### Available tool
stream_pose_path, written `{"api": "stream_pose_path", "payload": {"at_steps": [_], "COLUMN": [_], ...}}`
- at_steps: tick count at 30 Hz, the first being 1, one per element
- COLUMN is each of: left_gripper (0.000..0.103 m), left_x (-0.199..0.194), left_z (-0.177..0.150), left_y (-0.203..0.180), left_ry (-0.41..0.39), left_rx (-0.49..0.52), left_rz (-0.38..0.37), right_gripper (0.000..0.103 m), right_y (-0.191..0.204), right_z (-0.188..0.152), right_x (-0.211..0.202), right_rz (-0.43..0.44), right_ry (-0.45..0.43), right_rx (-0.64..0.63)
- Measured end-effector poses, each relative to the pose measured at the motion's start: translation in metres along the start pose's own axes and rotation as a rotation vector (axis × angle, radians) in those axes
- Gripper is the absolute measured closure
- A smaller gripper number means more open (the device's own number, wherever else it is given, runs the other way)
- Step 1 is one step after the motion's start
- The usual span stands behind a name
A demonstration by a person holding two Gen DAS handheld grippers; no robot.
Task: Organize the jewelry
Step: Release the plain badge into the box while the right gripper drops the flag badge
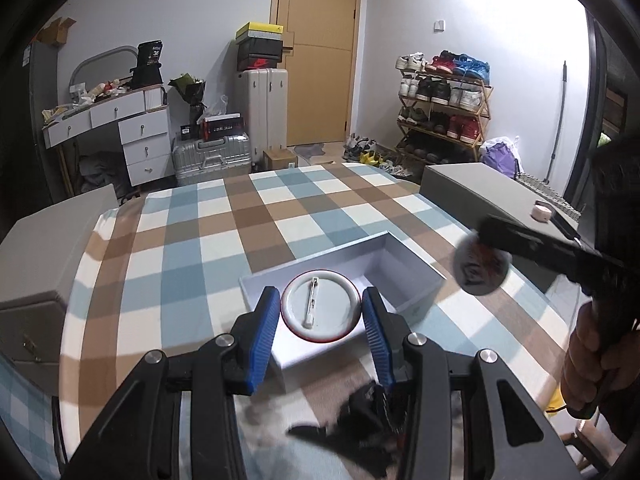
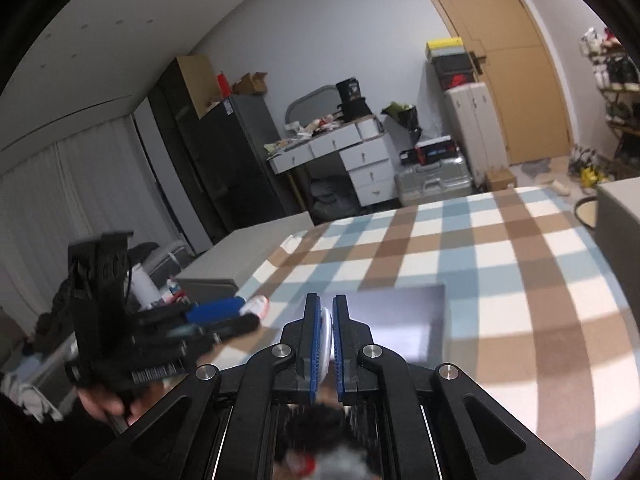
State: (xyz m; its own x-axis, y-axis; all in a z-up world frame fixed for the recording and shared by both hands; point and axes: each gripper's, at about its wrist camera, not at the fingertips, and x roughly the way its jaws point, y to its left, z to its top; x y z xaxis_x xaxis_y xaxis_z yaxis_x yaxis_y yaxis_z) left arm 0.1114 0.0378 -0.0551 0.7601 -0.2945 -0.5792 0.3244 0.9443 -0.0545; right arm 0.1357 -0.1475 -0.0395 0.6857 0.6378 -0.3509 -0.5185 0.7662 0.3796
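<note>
While the left claw [image 1: 320, 312] grips a round badge [image 1: 319, 306] by its edges over the white box [image 1: 404, 276], the right claw [image 2: 327, 332], nearly shut, pinches a second badge [image 2: 326, 334] beside the box; thin-edge grips may slip.

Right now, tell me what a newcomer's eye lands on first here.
First, the round pin badge held back-side up between the blue pads of the left gripper, above the open white box on the checked cloth. Next, the right gripper, shut on a second badge, right of the box.
</note>
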Motion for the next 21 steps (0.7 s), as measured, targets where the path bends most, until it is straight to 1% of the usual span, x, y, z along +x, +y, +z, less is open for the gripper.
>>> {"api": "stream_pose_path", "payload": {"at_steps": [1,3,4,8,11,16,19,20,21], "left_gripper": [0.067,0.067,0.067,0.067,0.067,0.067,0.066,0.066,0.066], "left_x": [0.009,0.021,0.031,0.055,0.067,0.075,0.078,0.078,0.078], "left_z": [0.003,0.005,0.007,0.006,0.005,0.006,0.006,0.006,0.006], "left_y": [0.001,0.003,0.005,0.009,0.008,0.005,0.004,0.004,0.004], "left_ry": [0.009,0.022,0.043,0.108,0.138,0.168,0.175,0.175,0.172], "left_rx": [0.002,-0.001,-0.006,-0.025,-0.026,-0.032,-0.041,-0.045,-0.052], "left_rz": [-0.004,0.0,-0.003,-0.025,-0.032,-0.034,-0.048,-0.044,-0.042], "right_gripper": [0.098,0.098,0.098,0.098,0.098,0.098,0.097,0.097,0.094], "right_y": [-0.004,-0.011,-0.015,-0.032,-0.044,-0.054,-0.057,-0.057,-0.057], "right_z": [0.007,0.013,0.015,0.013,0.008,0.003,0.003,0.003,0.004], "right_x": [0.013,0.031,0.043,0.075,0.097,0.112,0.114,0.115,0.117], "right_rz": [0.014,0.003,0.0,-0.008,-0.01,-0.002,-0.004,-0.002,0.0], "right_ry": [0.025,0.05,0.076,0.15,0.2,0.233,0.24,0.243,0.247], "right_rx": [0.011,0.013,0.015,0.065,0.084,0.098,0.101,0.101,0.101]}}
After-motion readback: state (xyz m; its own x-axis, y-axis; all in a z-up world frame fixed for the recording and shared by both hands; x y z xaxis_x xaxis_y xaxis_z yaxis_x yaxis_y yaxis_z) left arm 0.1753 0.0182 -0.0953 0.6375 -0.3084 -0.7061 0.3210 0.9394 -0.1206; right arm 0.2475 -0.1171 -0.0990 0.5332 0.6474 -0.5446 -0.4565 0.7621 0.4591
